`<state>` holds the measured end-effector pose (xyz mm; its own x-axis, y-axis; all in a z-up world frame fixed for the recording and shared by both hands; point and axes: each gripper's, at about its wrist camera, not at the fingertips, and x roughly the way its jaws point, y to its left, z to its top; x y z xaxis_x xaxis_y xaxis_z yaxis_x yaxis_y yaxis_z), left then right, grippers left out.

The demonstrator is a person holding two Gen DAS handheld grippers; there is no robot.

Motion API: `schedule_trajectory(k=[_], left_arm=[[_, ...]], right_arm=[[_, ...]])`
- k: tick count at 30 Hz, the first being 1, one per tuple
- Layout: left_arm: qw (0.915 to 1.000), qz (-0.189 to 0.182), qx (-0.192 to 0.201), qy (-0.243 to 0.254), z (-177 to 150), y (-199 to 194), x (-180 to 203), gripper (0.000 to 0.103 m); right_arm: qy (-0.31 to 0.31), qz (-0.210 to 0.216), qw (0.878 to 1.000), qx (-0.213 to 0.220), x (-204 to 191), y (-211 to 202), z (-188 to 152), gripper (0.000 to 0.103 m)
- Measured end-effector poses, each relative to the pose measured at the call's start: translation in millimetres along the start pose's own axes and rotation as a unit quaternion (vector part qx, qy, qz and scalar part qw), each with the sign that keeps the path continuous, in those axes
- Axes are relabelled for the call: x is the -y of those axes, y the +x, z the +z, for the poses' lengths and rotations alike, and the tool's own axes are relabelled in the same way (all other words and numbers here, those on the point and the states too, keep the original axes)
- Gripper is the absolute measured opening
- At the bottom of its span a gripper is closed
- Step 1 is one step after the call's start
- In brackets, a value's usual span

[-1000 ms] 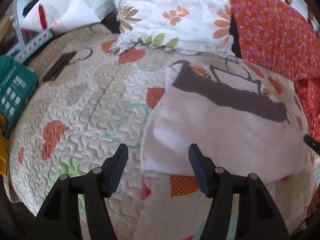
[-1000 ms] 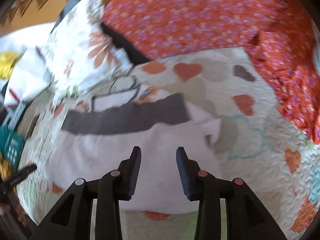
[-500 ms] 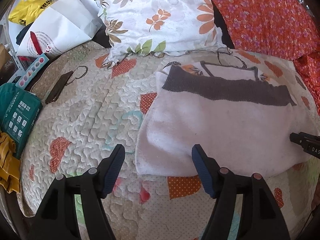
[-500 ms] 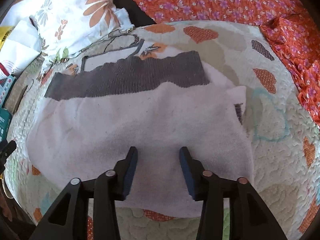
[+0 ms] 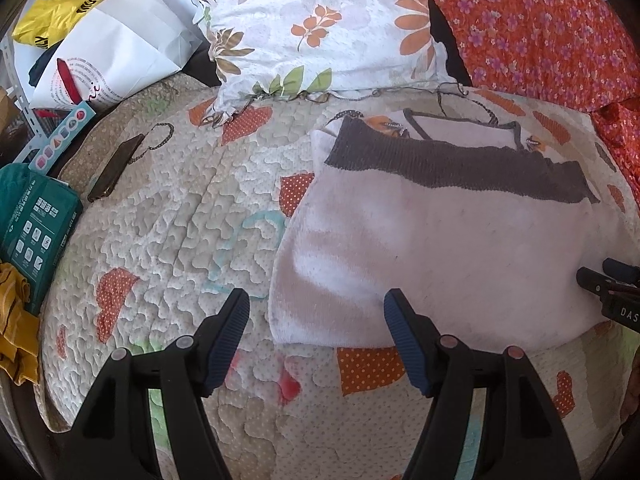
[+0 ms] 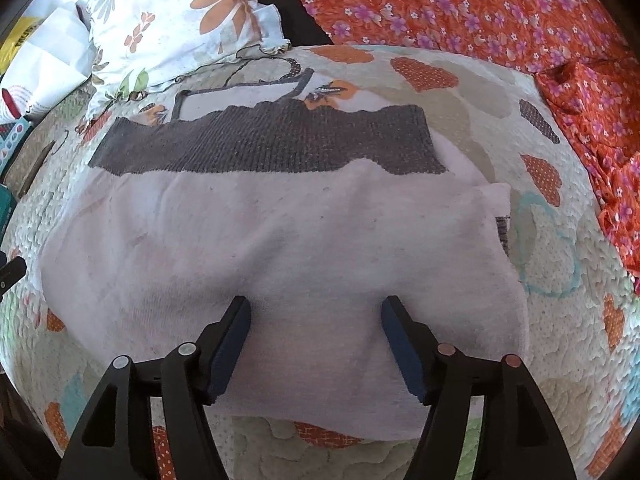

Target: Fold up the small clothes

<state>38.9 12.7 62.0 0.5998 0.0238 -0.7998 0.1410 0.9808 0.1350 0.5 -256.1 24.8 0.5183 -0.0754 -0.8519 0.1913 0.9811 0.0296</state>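
Note:
A small white garment (image 5: 440,256) with a dark grey ribbed band (image 5: 460,164) lies folded over on a quilted bedspread (image 5: 180,220); it fills the right wrist view (image 6: 280,248). My left gripper (image 5: 316,312) is open and empty, just above the garment's near left corner. My right gripper (image 6: 314,316) is open and empty over the garment's near edge. The tip of the right gripper shows at the right edge of the left wrist view (image 5: 612,288).
A floral pillow (image 5: 320,24) and an orange flowered cloth (image 5: 540,28) lie behind the garment. A dark phone (image 5: 116,168), a teal box (image 5: 32,216), a white paper bag (image 5: 108,52) and a yellow cloth (image 5: 16,320) sit at the left.
Both grippers have pulled back and up from the garment. My right gripper has opened wider. The garment lies flatter and shows more fully.

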Motion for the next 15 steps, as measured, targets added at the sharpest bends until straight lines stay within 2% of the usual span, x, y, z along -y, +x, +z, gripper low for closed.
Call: schedule_trajectory(k=[15], left_arm=[[0.9998,0.002,-0.017,0.004,-3,11,0,0.069]], right_arm=[[-0.015,-0.008,1.0,0.006,-6,3,-1,0.082]])
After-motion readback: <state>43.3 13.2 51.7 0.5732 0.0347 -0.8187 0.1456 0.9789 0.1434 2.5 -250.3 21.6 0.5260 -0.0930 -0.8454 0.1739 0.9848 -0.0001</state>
